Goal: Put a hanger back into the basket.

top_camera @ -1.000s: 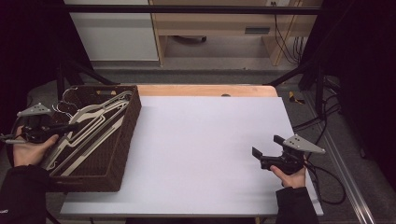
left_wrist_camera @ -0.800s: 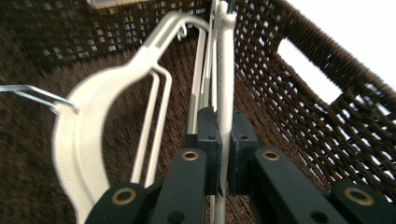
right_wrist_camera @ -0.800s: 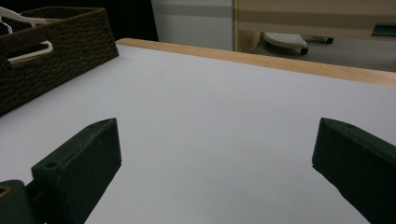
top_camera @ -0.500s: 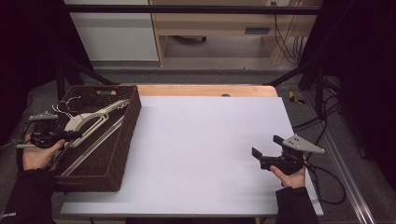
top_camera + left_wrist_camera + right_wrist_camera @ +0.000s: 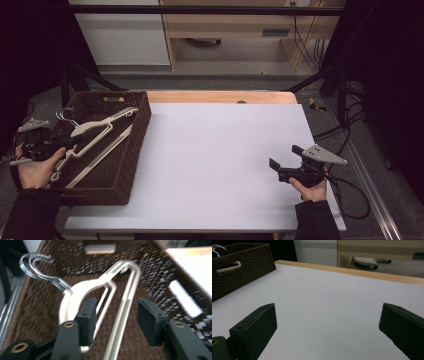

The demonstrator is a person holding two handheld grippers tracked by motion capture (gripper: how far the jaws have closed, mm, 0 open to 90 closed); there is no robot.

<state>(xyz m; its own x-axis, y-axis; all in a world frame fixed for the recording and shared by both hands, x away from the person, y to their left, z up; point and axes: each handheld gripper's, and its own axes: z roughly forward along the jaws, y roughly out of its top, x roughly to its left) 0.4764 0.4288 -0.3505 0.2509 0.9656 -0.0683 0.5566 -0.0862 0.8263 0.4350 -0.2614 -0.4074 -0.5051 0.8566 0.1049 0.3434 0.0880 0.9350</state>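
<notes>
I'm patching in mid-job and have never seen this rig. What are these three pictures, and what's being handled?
No robot arm here: a person holds a two-fingered gripper in each hand. The high view looks down on the white table. The other two pictures come from cameras riding on the grippers, looking along their black fingers. At the table's left sits a brown woven basket holding cream hangers with clear hooks. The left gripper is over the basket; its jaws have just been opening, and a hanger's bars lie between the fingers without being pinched. The right gripper rests open over bare table, holding nothing.
</notes>
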